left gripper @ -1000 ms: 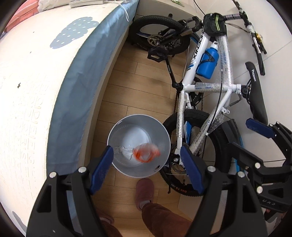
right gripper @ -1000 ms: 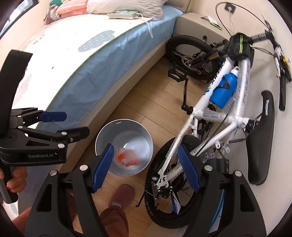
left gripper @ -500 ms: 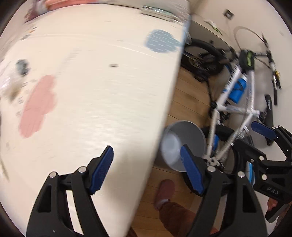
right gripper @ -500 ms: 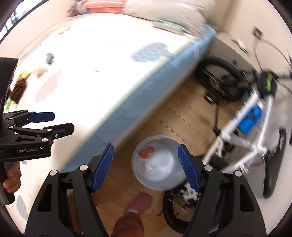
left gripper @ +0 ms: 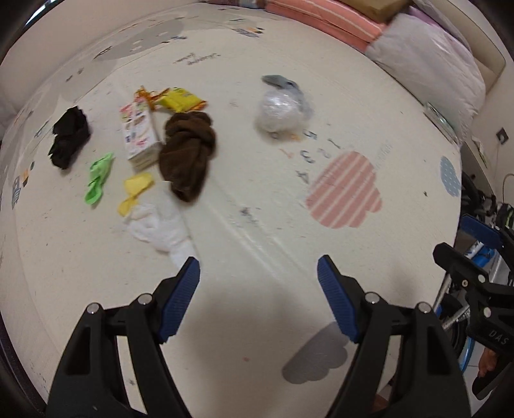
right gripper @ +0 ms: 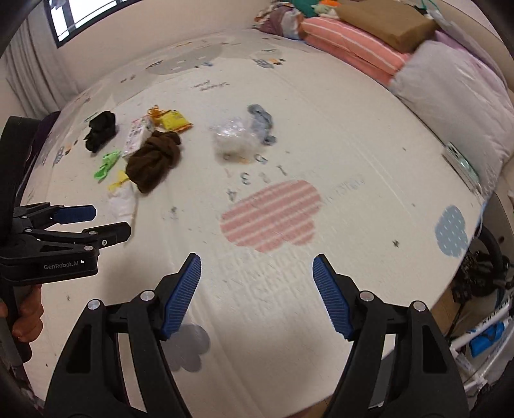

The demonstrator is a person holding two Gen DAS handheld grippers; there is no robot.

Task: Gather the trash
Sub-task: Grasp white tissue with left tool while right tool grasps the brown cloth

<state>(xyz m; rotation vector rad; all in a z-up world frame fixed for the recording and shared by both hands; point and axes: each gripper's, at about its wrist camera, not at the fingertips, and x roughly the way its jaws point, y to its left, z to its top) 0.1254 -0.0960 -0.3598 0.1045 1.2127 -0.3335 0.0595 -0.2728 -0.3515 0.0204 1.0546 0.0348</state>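
Left wrist view: the left gripper (left gripper: 258, 273) hangs over a cream play mat (left gripper: 257, 225) with its jaws spread wide and nothing between them. What is left to collect lies well ahead of it, in a loose cluster at the upper left: a white crumpled tissue (left gripper: 160, 225) nearest the fingers, a yellow wrapper (left gripper: 133, 189), a green wrapper (left gripper: 98, 180), a small printed carton (left gripper: 139, 131) and a yellow snack packet (left gripper: 180, 99). Further right, apart from the cluster, sits a clear plastic bag (left gripper: 279, 111) balled up. A brown cloth (left gripper: 189, 154), a black cloth (left gripper: 69, 136) and a grey cloth (left gripper: 281, 82) lie among them (clothing rather than trash, I would judge). No bin shows here, so how much has already gone in cannot be told; plenty plainly remains.

Right wrist view: the right gripper (right gripper: 257, 279) is likewise released and empty, above the mat's pink striped cloud (right gripper: 271, 215). The left gripper shows at the left edge, held in a hand (right gripper: 27, 318). The same litter lies far ahead, blurred. The mat is printed with clouds and numerals; striped pink cushions (right gripper: 350, 48) and a pale pillow (right gripper: 456, 96) are stacked along the far right, a window (right gripper: 80, 16) sits at the upper left, and part of a bicycle (right gripper: 482, 331) stands beyond the mat's right edge
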